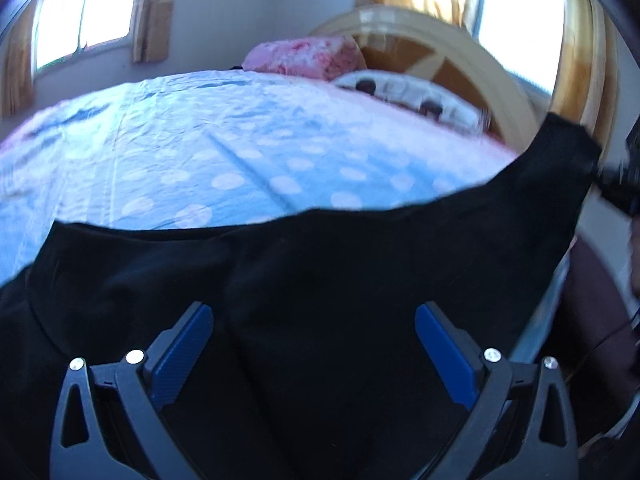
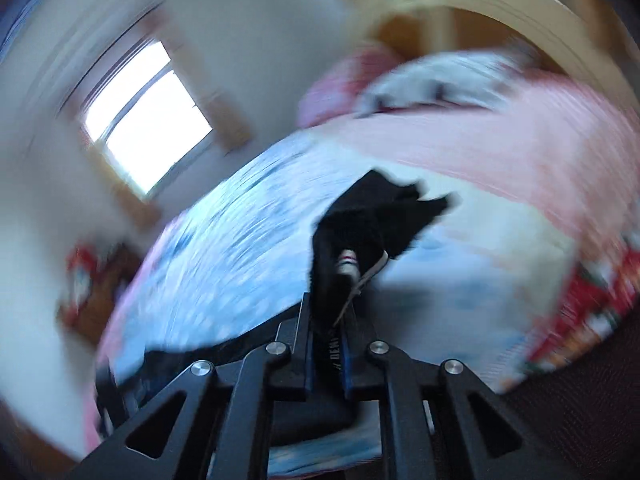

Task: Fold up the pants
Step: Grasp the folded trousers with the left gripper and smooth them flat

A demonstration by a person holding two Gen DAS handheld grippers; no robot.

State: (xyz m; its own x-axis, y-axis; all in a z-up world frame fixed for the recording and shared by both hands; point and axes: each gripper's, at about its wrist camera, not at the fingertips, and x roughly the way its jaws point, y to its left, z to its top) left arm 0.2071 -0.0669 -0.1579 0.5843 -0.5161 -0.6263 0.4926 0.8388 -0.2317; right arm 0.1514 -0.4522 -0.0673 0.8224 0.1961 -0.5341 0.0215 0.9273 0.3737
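The black pants [image 1: 320,264] lie across the near part of a bed with a blue dotted sheet [image 1: 208,148]. My left gripper [image 1: 314,320] is open just above the pants, its blue pads [image 1: 184,352] wide apart with nothing between them. The pants' right end [image 1: 568,152] is lifted off the bed. My right gripper [image 2: 330,320] is shut on that end of the pants [image 2: 360,216], with a drawstring tip and a label showing between the fingers. The right wrist view is strongly blurred.
A pink pillow [image 1: 304,58] and a white pillow [image 1: 404,92] lie at the far end by the wooden headboard [image 1: 472,64]. A window [image 1: 84,12] is at far left. The bed's right edge [image 2: 580,300] carries a red patterned cover.
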